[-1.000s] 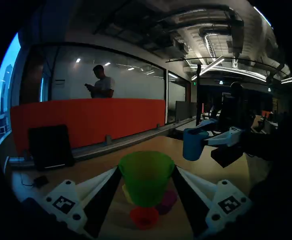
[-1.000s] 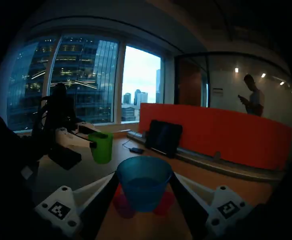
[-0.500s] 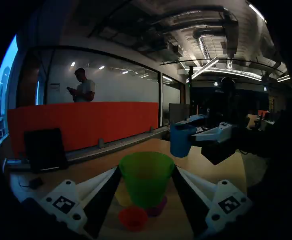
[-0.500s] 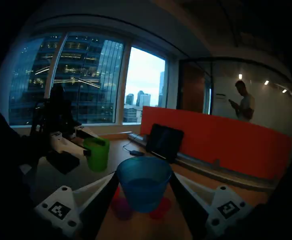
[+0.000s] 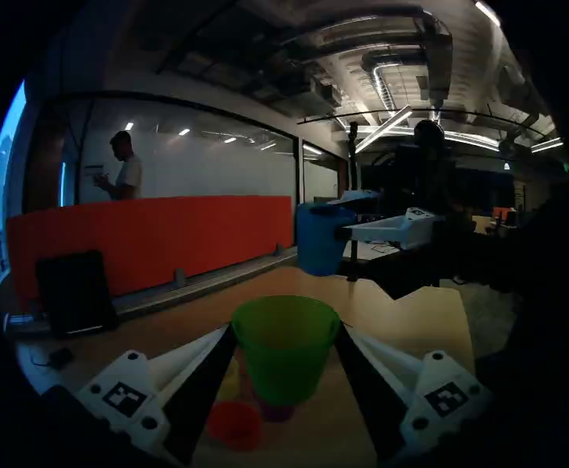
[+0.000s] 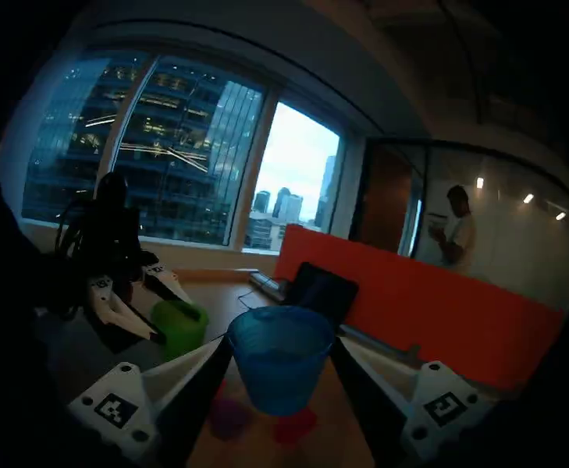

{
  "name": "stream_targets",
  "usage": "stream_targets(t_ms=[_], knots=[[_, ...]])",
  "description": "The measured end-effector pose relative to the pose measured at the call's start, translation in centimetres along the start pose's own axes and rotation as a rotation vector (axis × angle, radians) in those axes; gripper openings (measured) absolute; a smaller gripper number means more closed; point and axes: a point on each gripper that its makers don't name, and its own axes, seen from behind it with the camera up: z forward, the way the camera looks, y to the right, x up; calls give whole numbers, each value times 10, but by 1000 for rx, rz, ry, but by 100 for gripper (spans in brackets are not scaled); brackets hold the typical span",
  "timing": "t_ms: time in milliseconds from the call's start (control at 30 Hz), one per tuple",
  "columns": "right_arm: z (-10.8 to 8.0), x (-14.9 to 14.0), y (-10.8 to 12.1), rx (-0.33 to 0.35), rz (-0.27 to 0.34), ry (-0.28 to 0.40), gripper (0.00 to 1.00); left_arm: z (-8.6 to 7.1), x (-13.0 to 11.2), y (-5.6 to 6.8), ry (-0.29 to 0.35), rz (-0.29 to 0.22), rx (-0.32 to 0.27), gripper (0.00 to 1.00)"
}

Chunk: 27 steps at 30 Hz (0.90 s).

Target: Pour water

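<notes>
In the left gripper view my left gripper [image 5: 284,347] is shut on a translucent green cup [image 5: 285,347], held upright above the wooden table [image 5: 409,320]. Beyond it and higher hangs the blue cup [image 5: 319,236], held by the right gripper [image 5: 339,232]. In the right gripper view my right gripper [image 6: 281,359] is shut on that blue cup [image 6: 281,357], which has water in it and tilts slightly. The green cup [image 6: 179,327] and the left gripper [image 6: 163,331] sit lower to the left.
Small red [image 5: 233,423], yellow [image 5: 229,384] and purple [image 5: 272,409] cups stand on the table under the green cup; a purple cup [image 6: 229,416] and a red cup [image 6: 293,427] show under the blue one. A black tablet [image 5: 75,292] leans by an orange partition [image 5: 167,234]. A person [image 5: 124,168] stands behind glass.
The blue cup has risen and come closer to the green cup, now higher than it. In the right gripper view the green cup has dropped lower and nearer. The left gripper view has swung right.
</notes>
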Motion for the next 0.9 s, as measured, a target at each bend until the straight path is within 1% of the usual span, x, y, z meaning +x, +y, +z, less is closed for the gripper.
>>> stream_targets(t_ms=[200, 400, 667, 900], knots=[[2, 14, 6, -11, -98, 11, 92, 6, -3, 14, 1, 2, -19, 88], [4, 25, 12, -17, -196, 19, 92, 11, -3, 25, 4, 3, -37, 88], [8, 40, 20, -34, -321, 31, 91, 18, -7, 35, 0, 2, -57, 88], [10, 56, 25, -51, -432, 43, 91, 23, -9, 44, -6, 11, -73, 88]])
